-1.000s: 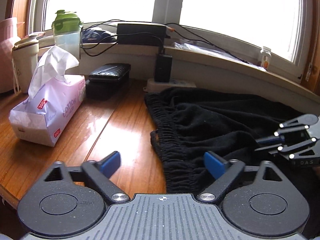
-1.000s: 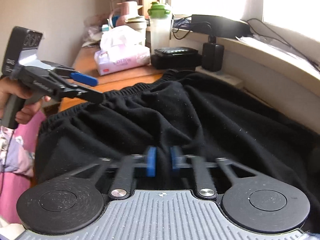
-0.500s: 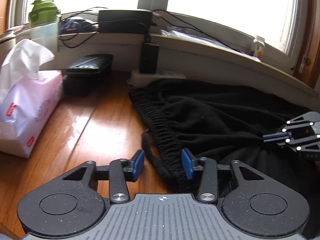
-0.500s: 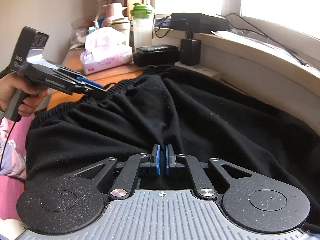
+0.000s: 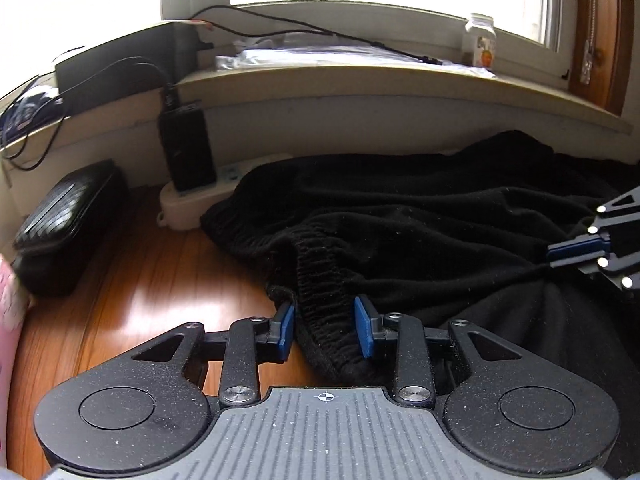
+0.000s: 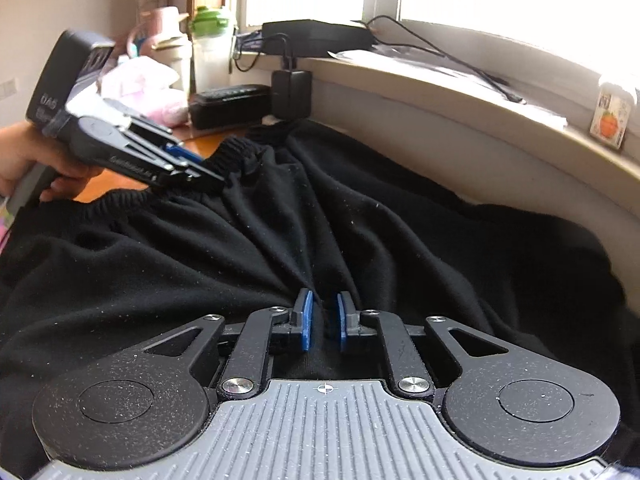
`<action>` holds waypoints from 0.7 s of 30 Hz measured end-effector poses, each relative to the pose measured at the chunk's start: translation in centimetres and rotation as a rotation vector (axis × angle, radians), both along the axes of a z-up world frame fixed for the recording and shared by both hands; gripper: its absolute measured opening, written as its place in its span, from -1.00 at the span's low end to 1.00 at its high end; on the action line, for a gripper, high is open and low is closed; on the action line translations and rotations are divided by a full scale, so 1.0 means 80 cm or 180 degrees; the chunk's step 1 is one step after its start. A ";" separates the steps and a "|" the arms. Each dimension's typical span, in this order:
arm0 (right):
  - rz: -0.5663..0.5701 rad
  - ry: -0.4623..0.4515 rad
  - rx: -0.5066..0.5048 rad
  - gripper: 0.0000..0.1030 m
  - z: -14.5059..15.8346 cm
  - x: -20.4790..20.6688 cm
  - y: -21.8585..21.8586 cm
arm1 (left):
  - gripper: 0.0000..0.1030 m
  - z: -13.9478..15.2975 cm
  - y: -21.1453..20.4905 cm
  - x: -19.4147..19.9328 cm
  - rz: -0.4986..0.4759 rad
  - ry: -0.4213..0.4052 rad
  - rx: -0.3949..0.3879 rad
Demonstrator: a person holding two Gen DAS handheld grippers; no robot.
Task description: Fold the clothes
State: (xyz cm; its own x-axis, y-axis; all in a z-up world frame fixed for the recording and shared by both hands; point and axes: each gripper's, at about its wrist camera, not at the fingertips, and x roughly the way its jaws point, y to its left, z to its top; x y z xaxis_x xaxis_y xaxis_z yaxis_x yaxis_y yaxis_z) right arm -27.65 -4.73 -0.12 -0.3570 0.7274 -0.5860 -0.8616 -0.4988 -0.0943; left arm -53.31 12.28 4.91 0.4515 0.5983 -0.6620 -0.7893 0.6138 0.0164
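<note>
While the black knit garment with the ribbed elastic waistband [image 5: 420,240] lies bunched across the warm brown wooden table [image 5: 132,280] under the window sill, I see its waistband lifted into a fold between the blue pads of my left gripper [image 5: 325,330]. Those jaws are closing around the band; the right pad touches the cloth, the left pad stands just clear of it, so nothing is clamped. My right gripper [image 6: 323,322] sits low on the garment's middle, its jaws opening with a ridge of black cloth in the narrow gap between them, not pressed. A hand [image 6: 24,160] carries the left gripper in the right wrist view. Near the waistband, a white power strip [image 5: 192,204] with a black adapter [image 5: 188,152] lies against the wall, and a black textured case [image 5: 64,220] sits beside it.
</note>
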 end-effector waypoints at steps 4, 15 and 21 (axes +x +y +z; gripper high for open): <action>0.0147 0.0018 0.0213 -0.37 0.017 -0.035 -0.035 | -0.28 -0.001 0.008 -0.002 -0.0084 0.0010 -0.0032; 0.1103 0.0348 0.0029 -0.11 0.026 -0.197 -0.113 | -0.27 0.002 0.011 -0.003 -0.0115 0.0060 -0.0060; 0.1192 0.0167 0.0092 0.06 0.009 -0.248 -0.136 | -0.25 0.003 0.008 -0.010 -0.0079 0.0116 -0.0089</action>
